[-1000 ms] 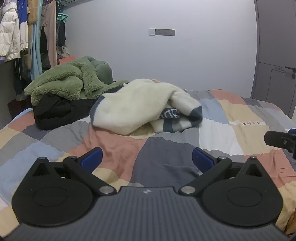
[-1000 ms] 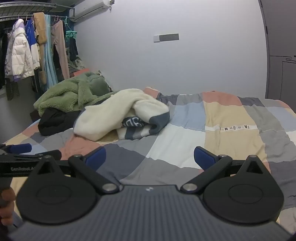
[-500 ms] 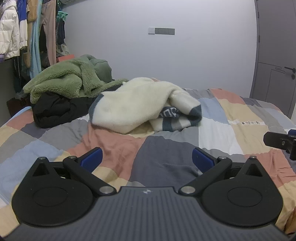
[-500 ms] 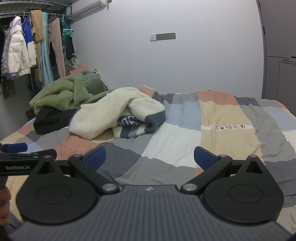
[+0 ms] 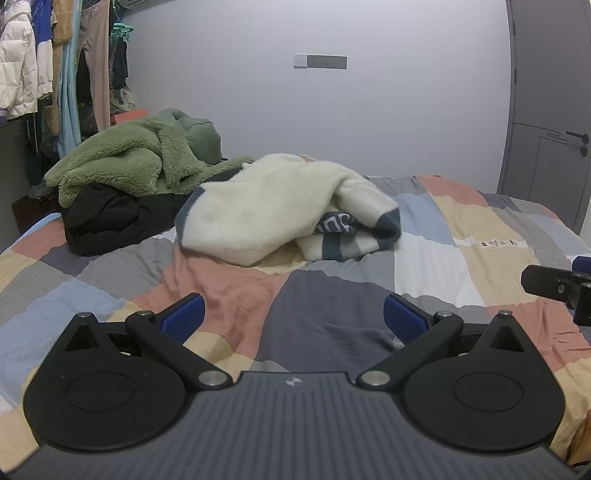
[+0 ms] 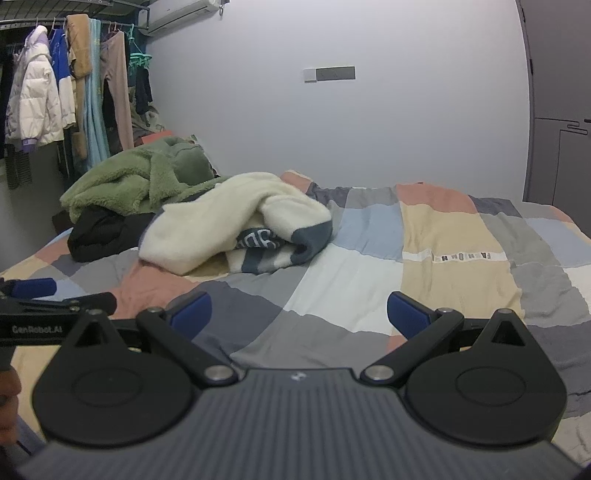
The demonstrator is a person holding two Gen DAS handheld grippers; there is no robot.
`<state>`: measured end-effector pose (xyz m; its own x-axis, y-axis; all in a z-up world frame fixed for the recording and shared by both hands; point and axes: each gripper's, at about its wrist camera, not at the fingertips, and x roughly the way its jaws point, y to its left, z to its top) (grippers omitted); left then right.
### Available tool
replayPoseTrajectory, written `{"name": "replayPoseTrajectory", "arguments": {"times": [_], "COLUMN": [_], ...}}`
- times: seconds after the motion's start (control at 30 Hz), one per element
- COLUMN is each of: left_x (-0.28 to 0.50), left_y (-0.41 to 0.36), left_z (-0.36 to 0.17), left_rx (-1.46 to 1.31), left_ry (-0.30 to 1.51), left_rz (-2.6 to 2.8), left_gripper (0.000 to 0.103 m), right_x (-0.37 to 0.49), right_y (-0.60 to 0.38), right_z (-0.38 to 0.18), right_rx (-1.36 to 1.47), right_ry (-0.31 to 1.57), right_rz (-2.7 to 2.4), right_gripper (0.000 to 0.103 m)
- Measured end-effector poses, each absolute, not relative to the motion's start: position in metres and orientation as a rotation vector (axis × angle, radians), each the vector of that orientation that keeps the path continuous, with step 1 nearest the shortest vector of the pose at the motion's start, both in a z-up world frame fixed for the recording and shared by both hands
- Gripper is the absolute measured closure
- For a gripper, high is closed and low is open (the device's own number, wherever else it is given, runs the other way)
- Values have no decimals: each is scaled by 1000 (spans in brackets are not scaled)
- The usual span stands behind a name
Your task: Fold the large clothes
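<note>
1. Left claw (image 5: 293,314): jaws spread wide, nothing between the blue pads (image 5: 183,314). It hovers over the patchwork quilted bedcover (image 5: 236,295) of grey, salmon, tan and blue blocks.
2. Right claw (image 6: 299,312): likewise spread wide and empty, above the same bedcover, pads (image 6: 404,314) clear of cloth.
3. Task item: the cream fleece pullover with dark blue-grey trim bands (image 5: 280,206) lies in a rumpled heap on the bed, ahead of the left claw and slightly to its left; ahead and left of the right claw (image 6: 229,225). Well apart from both.
4. Handling, as judged: soft, thick, limp and fairly light; it will sag and give no support of its own. The pile should grip well, not slip. It is bulky, so a pinch may catch two layers.
5. Where to hold, as judged: the banded hem or cuff at the near right edge of the heap, one claw to each corner, then lift and spread flat.
6. Beyond and left of it: an olive-green shaggy fleece garment (image 5: 125,166) heaped on a black padded garment (image 5: 110,218), touching the pullover's far left side.
7. Views compared: the right wrist view shows the left claw's side at its lower left, a holding hand (image 6: 9,391), an air-conditioning unit (image 6: 181,14) and more of the hanging clothes rail (image 6: 66,85). The left wrist view alone shows a door handle (image 5: 578,136) far right.
</note>
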<state>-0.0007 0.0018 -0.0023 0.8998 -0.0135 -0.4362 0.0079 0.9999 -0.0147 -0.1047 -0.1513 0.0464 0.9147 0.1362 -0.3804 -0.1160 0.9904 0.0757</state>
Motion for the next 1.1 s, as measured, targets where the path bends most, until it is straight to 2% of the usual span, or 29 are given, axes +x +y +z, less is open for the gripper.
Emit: {"name": "replayPoseTrajectory", "arguments": {"times": [1.1], "left_x": [0], "left_y": [7], "left_z": [-1], "left_rx": [22], "left_ry": [423], "left_rz": [4], "left_gripper": [0], "right_x": [-104], "right_y": [-148], "right_z": [42], "right_rx": [110], "right_ry": [426], "right_rz": [243], "right_gripper": [0]}}
